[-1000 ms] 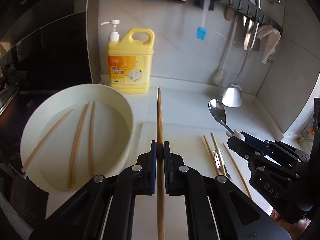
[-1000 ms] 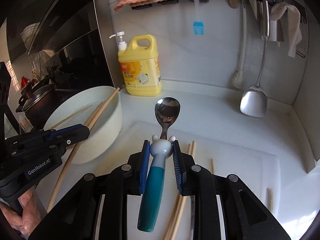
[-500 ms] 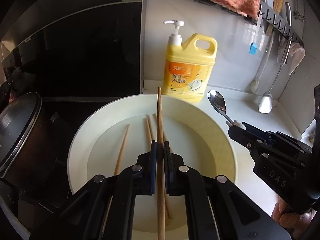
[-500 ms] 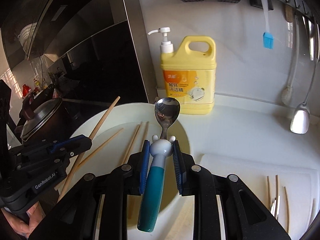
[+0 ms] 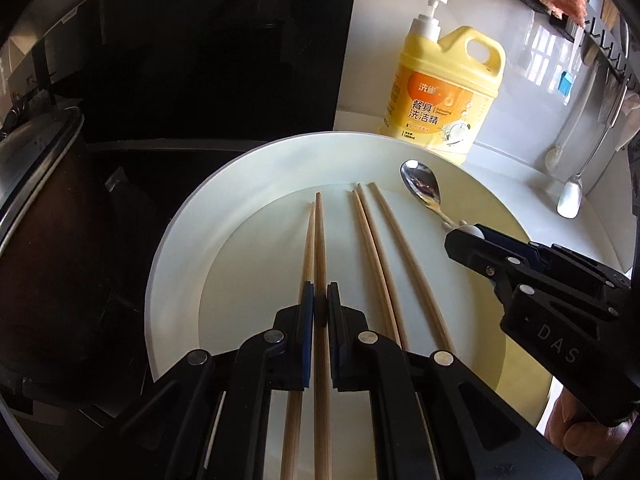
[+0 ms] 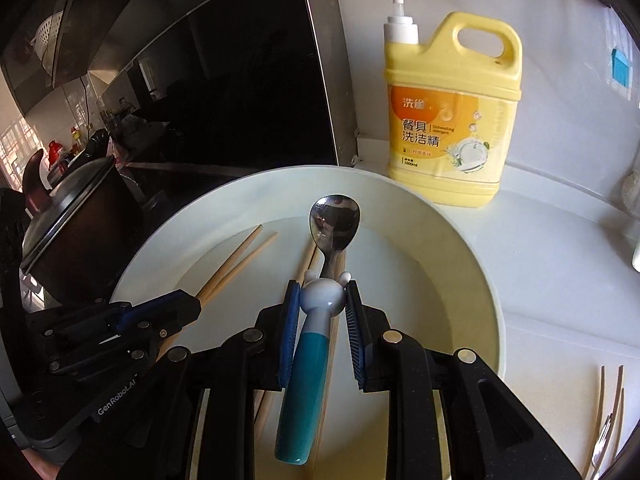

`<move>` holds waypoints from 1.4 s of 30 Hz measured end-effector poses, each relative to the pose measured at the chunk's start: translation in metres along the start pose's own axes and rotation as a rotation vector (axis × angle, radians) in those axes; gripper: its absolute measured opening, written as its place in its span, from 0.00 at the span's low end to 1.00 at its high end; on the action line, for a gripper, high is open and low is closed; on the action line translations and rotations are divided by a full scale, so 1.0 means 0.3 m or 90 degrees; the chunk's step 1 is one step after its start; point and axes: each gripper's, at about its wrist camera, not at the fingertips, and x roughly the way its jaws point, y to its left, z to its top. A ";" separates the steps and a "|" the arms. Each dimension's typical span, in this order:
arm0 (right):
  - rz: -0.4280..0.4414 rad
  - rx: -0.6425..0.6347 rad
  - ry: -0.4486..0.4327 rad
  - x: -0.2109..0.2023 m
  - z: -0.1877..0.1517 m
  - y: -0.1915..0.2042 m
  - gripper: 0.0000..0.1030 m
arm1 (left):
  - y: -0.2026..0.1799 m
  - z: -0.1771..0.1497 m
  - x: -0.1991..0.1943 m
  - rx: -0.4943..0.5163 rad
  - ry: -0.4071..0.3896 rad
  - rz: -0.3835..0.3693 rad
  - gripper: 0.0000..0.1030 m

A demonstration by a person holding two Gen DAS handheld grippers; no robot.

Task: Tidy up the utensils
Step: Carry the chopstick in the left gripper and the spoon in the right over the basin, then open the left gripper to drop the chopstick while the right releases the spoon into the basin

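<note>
My left gripper (image 5: 318, 300) is shut on a wooden chopstick (image 5: 319, 232), which points forward over the inside of the white bowl (image 5: 180, 240). Three more chopsticks (image 5: 376, 240) lie in the bowl, one close beside the held one and two to its right. Over the same bowl (image 6: 460, 240), my right gripper (image 6: 322, 304) is shut on a spoon (image 6: 334, 224) with a white bunny head and a teal handle. The left wrist view shows the spoon (image 5: 420, 184) to the right, above the bowl's far side. The left gripper (image 6: 188, 308) appears low on the left in the right wrist view.
A yellow detergent bottle (image 6: 452, 120) with a pump stands behind the bowl against the wall. A dark lidded pot (image 6: 72, 216) sits left of the bowl on the black stove. Chopsticks and a fork (image 6: 608, 420) lie on the white board at right. Utensils hang on a wall rack (image 5: 600, 40).
Both grippers have swung left from the white board to above the bowl, each keeping its hold, the left on the chopstick and the right on the spoon. The bowl now fills both views.
</note>
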 end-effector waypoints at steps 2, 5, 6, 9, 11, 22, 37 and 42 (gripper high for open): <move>0.000 -0.002 0.009 0.021 0.001 0.002 0.22 | -0.002 0.007 0.006 0.003 -0.005 0.007 0.07; -0.001 -0.006 0.025 0.047 0.005 0.005 0.22 | 0.006 0.014 0.020 -0.009 0.006 0.005 0.07; -0.001 -0.005 0.029 0.051 0.008 0.005 0.22 | 0.010 0.014 0.022 -0.012 0.009 0.005 0.07; -0.005 -0.004 0.048 0.064 0.013 -0.002 0.22 | 0.010 0.019 0.027 -0.011 0.017 0.007 0.07; -0.010 0.001 0.062 0.075 0.022 -0.006 0.22 | 0.008 0.026 0.038 -0.010 0.028 0.008 0.07; -0.023 0.032 0.132 0.123 0.027 -0.025 0.22 | -0.016 0.069 0.073 0.018 0.072 0.009 0.07; -0.035 0.031 0.126 0.075 0.034 -0.048 0.27 | -0.007 0.080 0.068 0.007 0.100 0.040 0.57; -0.037 0.039 0.113 0.038 0.021 -0.065 0.34 | 0.007 0.077 0.034 0.004 0.093 0.062 0.68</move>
